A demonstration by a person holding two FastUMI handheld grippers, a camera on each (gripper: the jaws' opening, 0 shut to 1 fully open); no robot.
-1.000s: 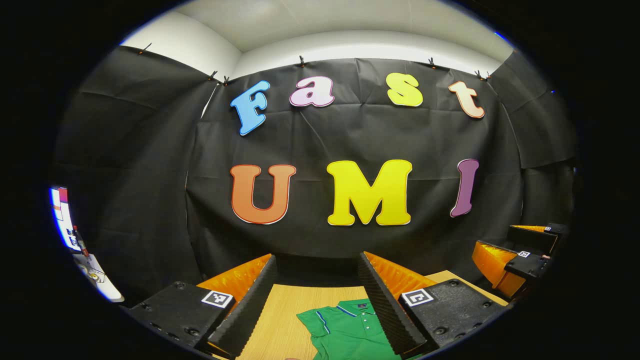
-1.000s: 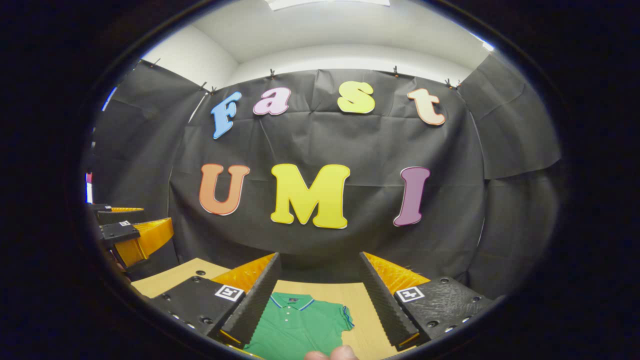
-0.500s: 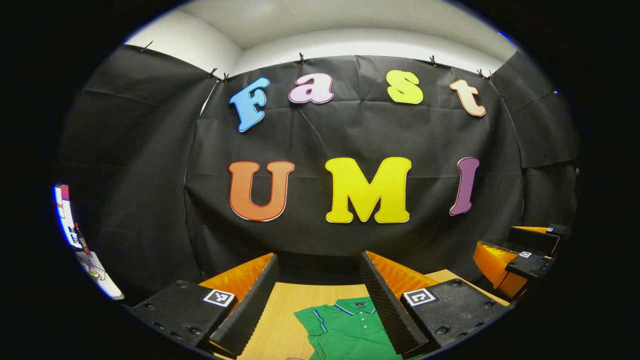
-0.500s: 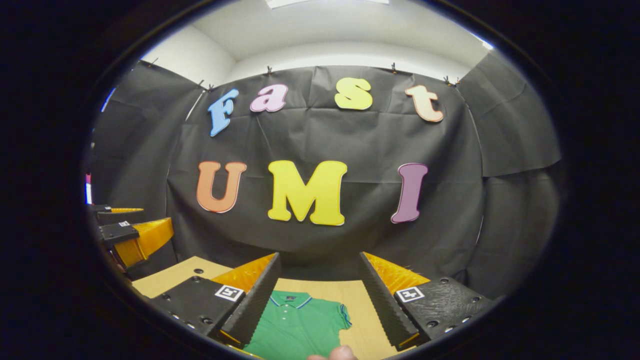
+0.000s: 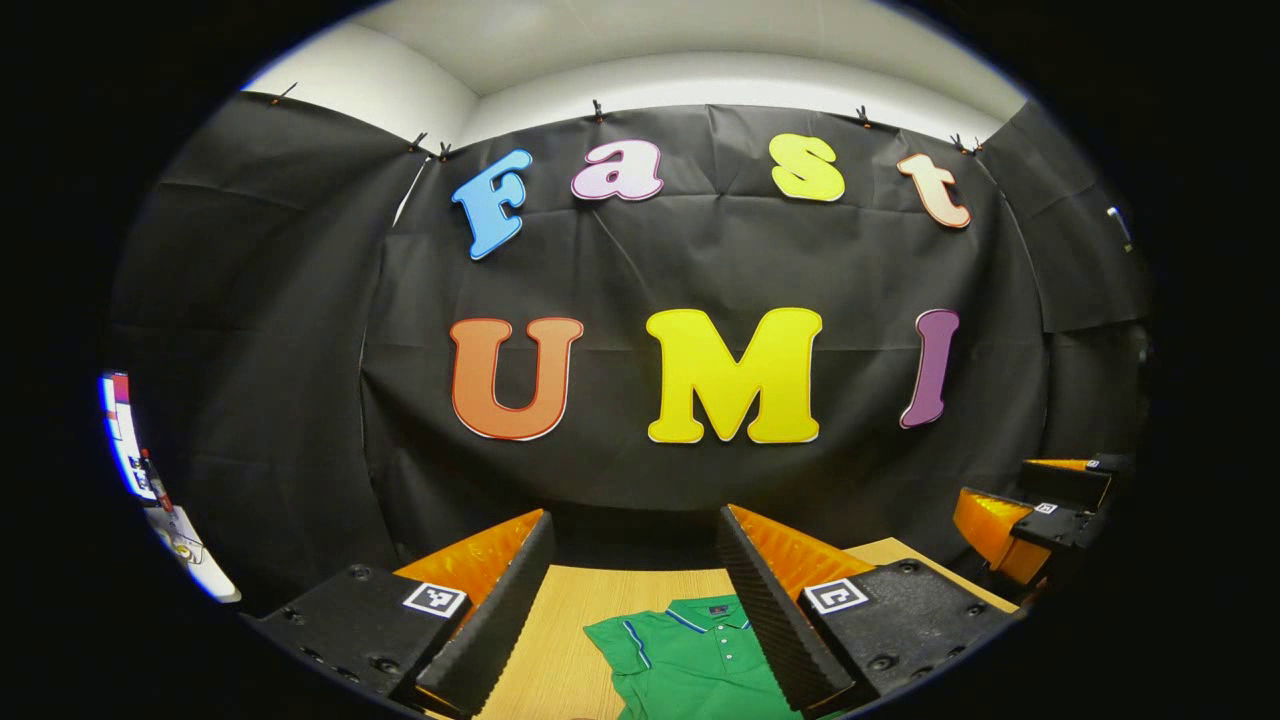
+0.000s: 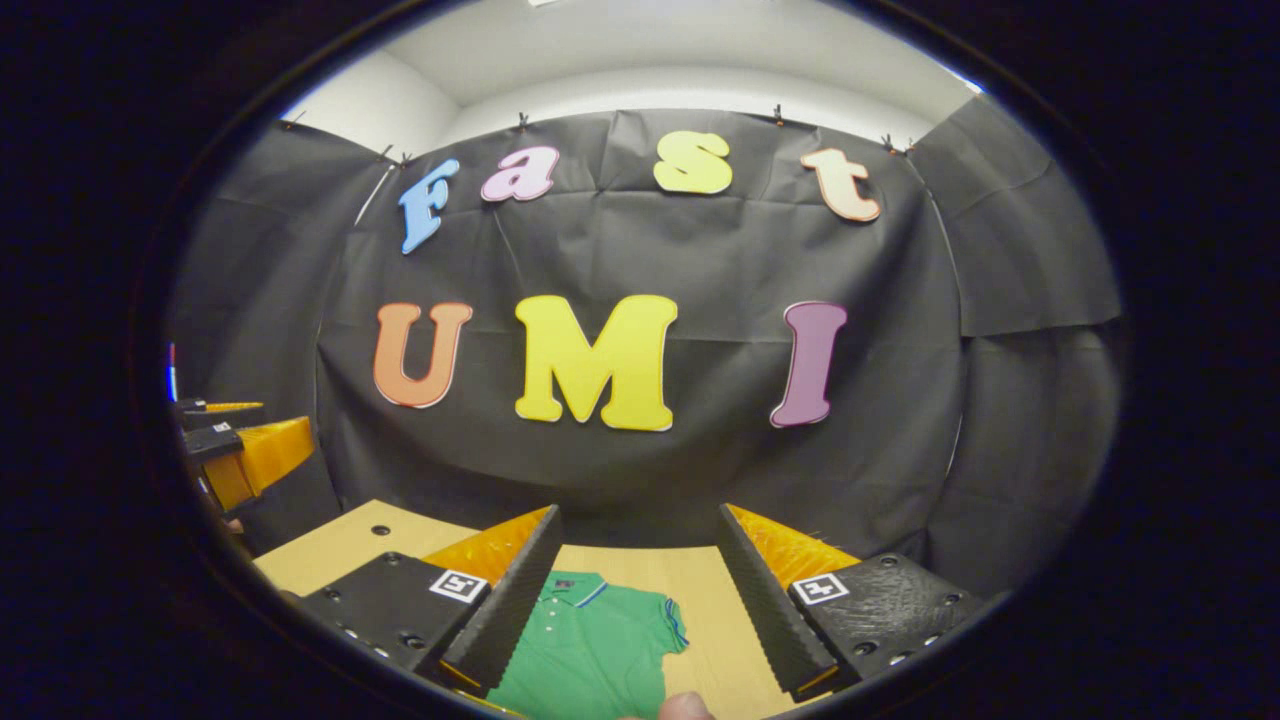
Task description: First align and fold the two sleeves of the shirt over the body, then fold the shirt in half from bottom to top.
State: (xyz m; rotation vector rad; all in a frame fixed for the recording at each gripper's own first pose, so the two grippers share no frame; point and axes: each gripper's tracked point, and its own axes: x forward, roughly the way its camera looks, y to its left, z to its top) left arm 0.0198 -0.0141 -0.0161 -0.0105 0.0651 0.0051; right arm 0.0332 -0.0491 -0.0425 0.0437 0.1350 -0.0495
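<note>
1. A black cloth wall [image 5: 700, 270] hangs across the back of the booth, clipped along its top edge below a pale ceiling, and takes up most of both views.
2. A light wooden table [image 5: 570, 620] stands in front of the cloth; in the right gripper view its bare far left part [image 6: 330, 545] also shows.
3. A green polo shirt [image 5: 690, 660] lies flat on the table with its collar toward the cloth wall. In the left gripper view its collar, button placket and one short sleeve with a striped cuff are seen between the fingers. In the right gripper view the shirt [image 6: 590, 650] shows its collar and its other short sleeve.
4. The left gripper [image 5: 635, 540] is held above the table with its two fingers spread wide apart, grasping nothing. It also appears at the left edge of the right gripper view [image 6: 225, 455].
5. The right gripper [image 6: 640, 535] is likewise held above the table, fingers spread and empty. It appears at the right edge of the left gripper view [image 5: 1030, 510].
6. A fingertip [image 6: 685, 707] pokes in at the bottom edge of the right gripper view.
</note>
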